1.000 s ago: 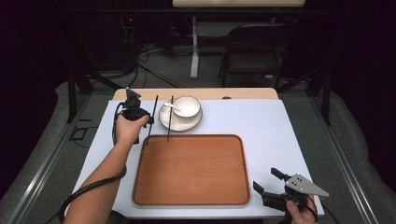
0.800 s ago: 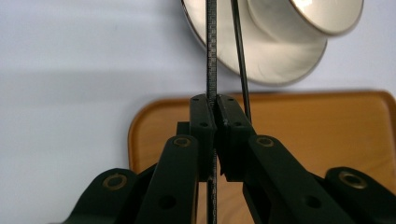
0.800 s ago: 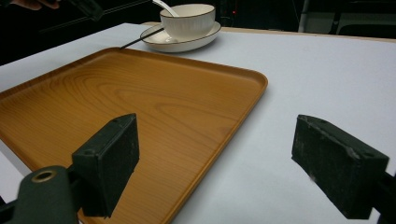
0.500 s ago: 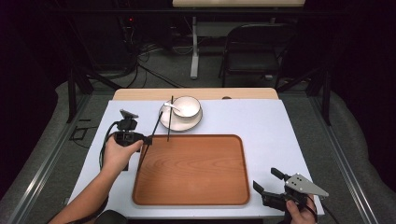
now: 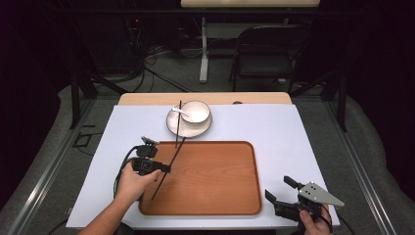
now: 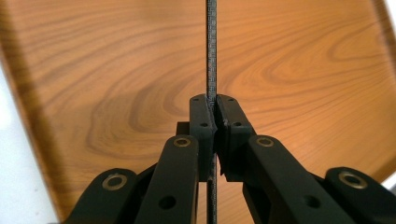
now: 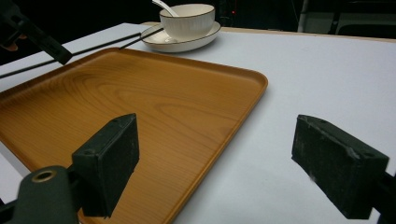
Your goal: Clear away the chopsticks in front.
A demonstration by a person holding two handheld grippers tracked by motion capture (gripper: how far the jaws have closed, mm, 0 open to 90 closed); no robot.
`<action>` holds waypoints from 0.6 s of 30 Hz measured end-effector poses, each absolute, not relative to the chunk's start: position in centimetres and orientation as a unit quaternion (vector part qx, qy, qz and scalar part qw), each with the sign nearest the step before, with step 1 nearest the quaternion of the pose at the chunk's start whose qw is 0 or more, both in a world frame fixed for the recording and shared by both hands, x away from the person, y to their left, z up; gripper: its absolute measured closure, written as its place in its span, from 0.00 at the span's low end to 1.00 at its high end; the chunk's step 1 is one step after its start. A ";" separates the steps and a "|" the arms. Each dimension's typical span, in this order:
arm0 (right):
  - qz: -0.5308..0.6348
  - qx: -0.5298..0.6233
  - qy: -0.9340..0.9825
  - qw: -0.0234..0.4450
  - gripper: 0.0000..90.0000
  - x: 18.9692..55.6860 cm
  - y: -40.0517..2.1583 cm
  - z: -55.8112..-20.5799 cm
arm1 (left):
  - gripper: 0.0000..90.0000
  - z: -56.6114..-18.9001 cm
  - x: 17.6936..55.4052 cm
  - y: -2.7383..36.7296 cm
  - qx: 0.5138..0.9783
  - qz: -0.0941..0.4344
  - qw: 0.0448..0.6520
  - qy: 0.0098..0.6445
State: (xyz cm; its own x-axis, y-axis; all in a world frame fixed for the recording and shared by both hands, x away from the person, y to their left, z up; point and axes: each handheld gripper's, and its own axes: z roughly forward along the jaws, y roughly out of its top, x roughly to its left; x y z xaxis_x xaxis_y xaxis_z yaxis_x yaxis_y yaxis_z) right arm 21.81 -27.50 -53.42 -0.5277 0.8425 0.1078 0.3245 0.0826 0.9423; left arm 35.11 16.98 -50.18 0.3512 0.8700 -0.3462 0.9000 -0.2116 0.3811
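A bowl (image 5: 195,111) sits on a plate (image 5: 189,125) behind the tray (image 5: 210,205), centred on the table (image 5: 303,132).

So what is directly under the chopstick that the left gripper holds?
The chopstick hangs over the wooden tray, bare there. The left gripper covers the tray just beneath its jaws.

A white bowl (image 5: 195,112) with a spoon (image 5: 177,111) in it sits on a saucer (image 5: 174,127) at the table's (image 5: 303,142) far side; a second chopstick (image 5: 179,122) leans on the saucer; a folding chair (image 5: 266,51) stands beyond.
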 end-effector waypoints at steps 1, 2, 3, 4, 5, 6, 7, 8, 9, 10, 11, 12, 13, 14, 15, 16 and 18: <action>0.531 0.420 0.694 0.243 0.16 21.8 -27.5 -53.4 | 0.95 -50.5 35.1 16.8 0.778 -0.026 0.262 0.571; 0.531 0.420 0.694 0.243 0.16 21.8 -27.5 -53.4 | 0.95 -50.5 35.1 16.8 0.778 -0.026 0.262 0.571; 0.531 0.420 0.694 0.243 0.16 21.8 -27.5 -53.4 | 0.95 -50.7 35.2 16.7 0.779 -0.027 0.257 0.570; 0.531 0.420 0.694 0.243 0.16 21.8 -27.5 -53.4 | 0.95 -51.0 35.2 16.6 0.779 -0.026 0.255 0.572; 0.531 0.420 0.694 0.244 0.16 21.8 -27.5 -53.4 | 0.95 -51.2 35.2 16.5 0.780 -0.025 0.252 0.572; 0.531 0.419 0.695 0.244 0.16 21.8 -27.5 -53.4 | 0.95 -51.6 35.2 16.4 0.780 -0.026 0.248 0.574; 0.531 0.420 0.694 0.244 0.16 21.8 -27.5 -53.4 | 0.95 -51.7 35.2 16.4 0.780 -0.028 0.246 0.576; 0.531 0.420 0.694 0.245 0.16 21.8 -27.5 -53.4 | 0.95 -51.8 35.2 16.5 0.778 -0.028 0.246 0.577; 0.531 0.420 0.694 0.245 0.16 21.8 -27.5 -53.4 | 0.95 -51.8 35.2 16.5 0.778 -0.028 0.246 0.577; 0.531 0.420 0.694 0.244 0.16 21.8 -27.5 -53.4 | 0.95 -52.0 35.2 16.5 0.777 -0.030 0.243 0.580; 0.531 0.419 0.694 0.244 0.16 21.8 -27.5 -53.4 | 0.95 -52.1 35.2 16.6 0.777 -0.029 0.242 0.580; 0.531 0.419 0.694 0.244 0.16 21.8 -27.5 -53.4 | 0.95 -52.1 35.2 16.6 0.777 -0.029 0.240 0.581; 0.531 0.419 0.694 0.244 0.16 21.8 -27.5 -53.4 | 0.95 -52.2 35.2 16.6 0.777 -0.029 0.239 0.581; 0.531 0.419 0.695 0.244 0.16 21.8 -27.5 -53.4 | 0.95 -52.2 35.2 16.6 0.777 -0.028 0.238 0.582; 0.531 0.419 0.695 0.244 0.16 21.8 -27.5 -53.4 | 0.95 -52.2 35.2 16.7 0.777 -0.027 0.238 0.582; 0.531 0.419 0.694 0.245 0.16 21.8 -27.5 -53.4 | 0.95 -52.2 35.3 16.7 0.776 -0.027 0.238 0.584; 0.531 0.419 0.694 0.245 0.16 21.8 -27.5 -53.4 | 0.95 -52.2 35.3 16.8 0.774 -0.027 0.237 0.586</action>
